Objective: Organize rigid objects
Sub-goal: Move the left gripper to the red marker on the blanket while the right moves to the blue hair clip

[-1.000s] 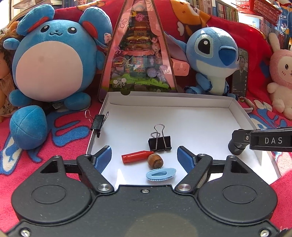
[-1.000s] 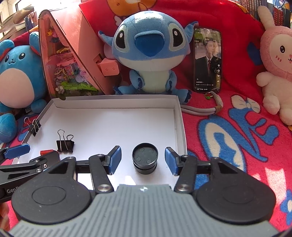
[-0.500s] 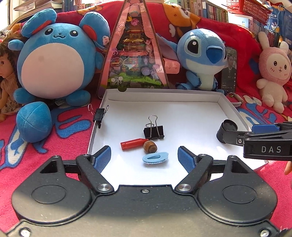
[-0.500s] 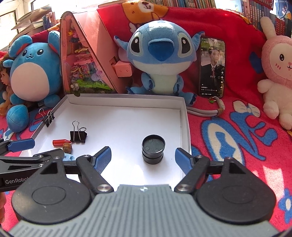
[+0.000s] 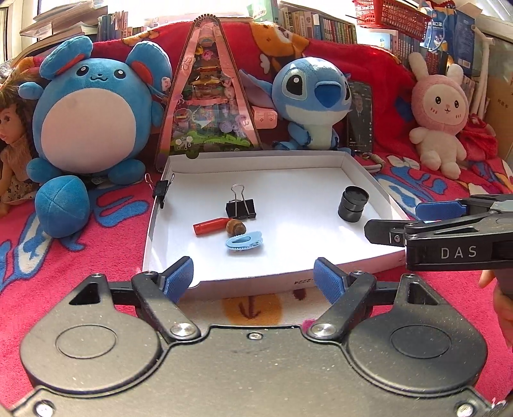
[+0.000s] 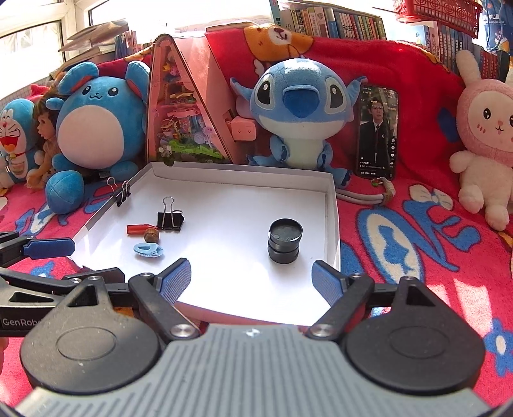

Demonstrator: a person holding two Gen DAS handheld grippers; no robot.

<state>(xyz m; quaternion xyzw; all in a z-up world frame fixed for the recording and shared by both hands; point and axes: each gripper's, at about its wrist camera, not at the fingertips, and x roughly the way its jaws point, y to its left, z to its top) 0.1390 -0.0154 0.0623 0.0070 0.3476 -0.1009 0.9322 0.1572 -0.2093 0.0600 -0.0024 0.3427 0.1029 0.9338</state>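
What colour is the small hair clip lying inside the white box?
Light blue; the hair clip in the white box shows best in the left wrist view.

A red blanket (image 6: pixel 416 231) with blue and white patterns covered the surface and rose up behind it like a backrest. Along its far edge sat plush toys: a round blue one (image 6: pixel 99 128), a blue big-eared one (image 6: pixel 298 112) and a pink rabbit (image 6: pixel 484 134). Behind them, shelves of books (image 6: pixel 346 22) lined the wall. A window (image 6: pixel 35 35) at the far left let in bright sunlight. A red basket (image 5: pixel 394 14) sat at upper right.
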